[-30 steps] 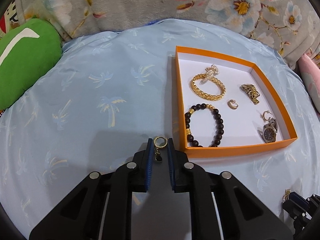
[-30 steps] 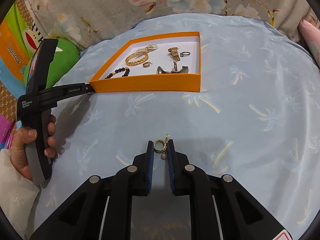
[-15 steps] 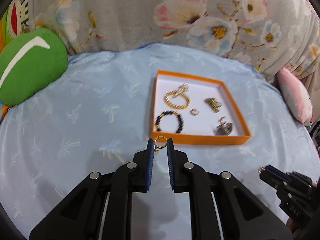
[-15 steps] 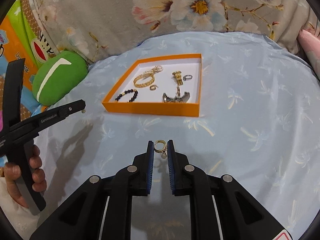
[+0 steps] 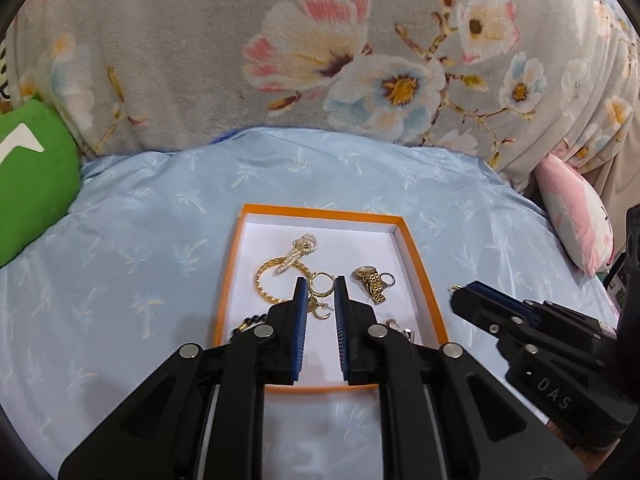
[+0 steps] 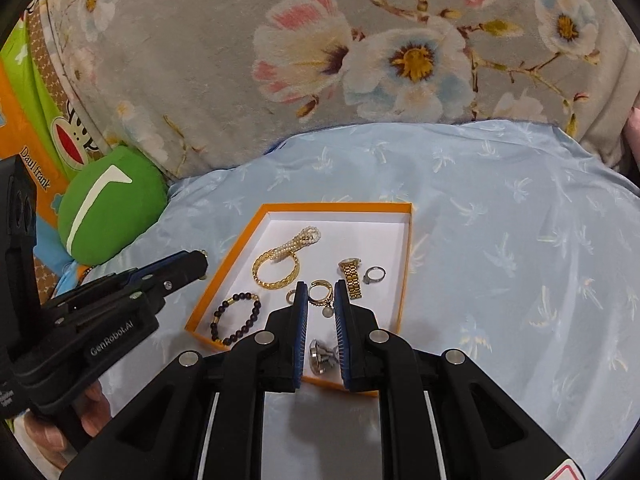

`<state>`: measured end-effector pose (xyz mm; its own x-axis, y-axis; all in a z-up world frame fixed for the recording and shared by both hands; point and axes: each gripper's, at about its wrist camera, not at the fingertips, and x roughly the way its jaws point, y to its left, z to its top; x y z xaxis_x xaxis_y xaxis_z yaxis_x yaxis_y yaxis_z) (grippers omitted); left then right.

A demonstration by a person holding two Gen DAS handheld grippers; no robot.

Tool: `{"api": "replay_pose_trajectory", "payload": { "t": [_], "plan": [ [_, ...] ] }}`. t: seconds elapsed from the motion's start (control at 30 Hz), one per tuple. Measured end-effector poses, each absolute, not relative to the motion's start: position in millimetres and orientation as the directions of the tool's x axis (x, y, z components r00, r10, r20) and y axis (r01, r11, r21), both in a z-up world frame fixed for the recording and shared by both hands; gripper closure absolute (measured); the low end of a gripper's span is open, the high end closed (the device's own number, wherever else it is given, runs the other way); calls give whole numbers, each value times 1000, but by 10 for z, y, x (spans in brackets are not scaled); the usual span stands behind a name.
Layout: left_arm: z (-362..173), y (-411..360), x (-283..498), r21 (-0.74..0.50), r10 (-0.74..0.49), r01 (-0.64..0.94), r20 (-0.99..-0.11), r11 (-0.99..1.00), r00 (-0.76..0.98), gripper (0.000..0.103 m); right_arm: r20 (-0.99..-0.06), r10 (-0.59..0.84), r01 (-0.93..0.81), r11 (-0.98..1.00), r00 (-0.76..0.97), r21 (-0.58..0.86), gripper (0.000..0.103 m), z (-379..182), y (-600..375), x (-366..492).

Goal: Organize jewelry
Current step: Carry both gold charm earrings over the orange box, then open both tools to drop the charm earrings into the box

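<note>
An orange box (image 5: 424, 264) with a white floor lies on the pale blue sheet; it also shows in the right wrist view (image 6: 406, 256). It holds a gold braided bracelet (image 6: 276, 268), a dark bead bracelet (image 6: 236, 318), a gold watch (image 6: 351, 278), a small ring (image 6: 374, 274) and a silver watch (image 6: 322, 354). My left gripper (image 5: 320, 282) is shut on a gold hoop earring (image 5: 321, 283) above the box. My right gripper (image 6: 320, 288) is shut on a gold hoop earring with a pearl drop (image 6: 321, 291) above the box.
A green cushion (image 6: 112, 204) lies left of the box and a pink pillow (image 5: 576, 224) at the right. A grey floral blanket (image 5: 320, 60) rises behind the sheet. The other gripper shows in each view, right one (image 5: 540, 328) and left one (image 6: 100, 312).
Both grippers have moved forward with their earrings, from over the bare sheet to above the orange box. The box looks much nearer in both views.
</note>
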<state>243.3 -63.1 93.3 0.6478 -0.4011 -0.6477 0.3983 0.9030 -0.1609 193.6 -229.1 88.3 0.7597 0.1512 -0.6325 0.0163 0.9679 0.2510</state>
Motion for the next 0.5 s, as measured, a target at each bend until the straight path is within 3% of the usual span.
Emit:
{"api": "replay_pose_trajectory", "payload": {
  "t": [0.37,0.5],
  "plan": [
    [498,-856,2767,-141,-356,366,-691,920,629,90,-679,147,6,976,720,218,90,478,-2196,2391],
    [499,-759,2764,-147,-346,342,-681,928,646,69,-661,144,23,971,737,237,89,495,-2253,2347]
  ]
}}
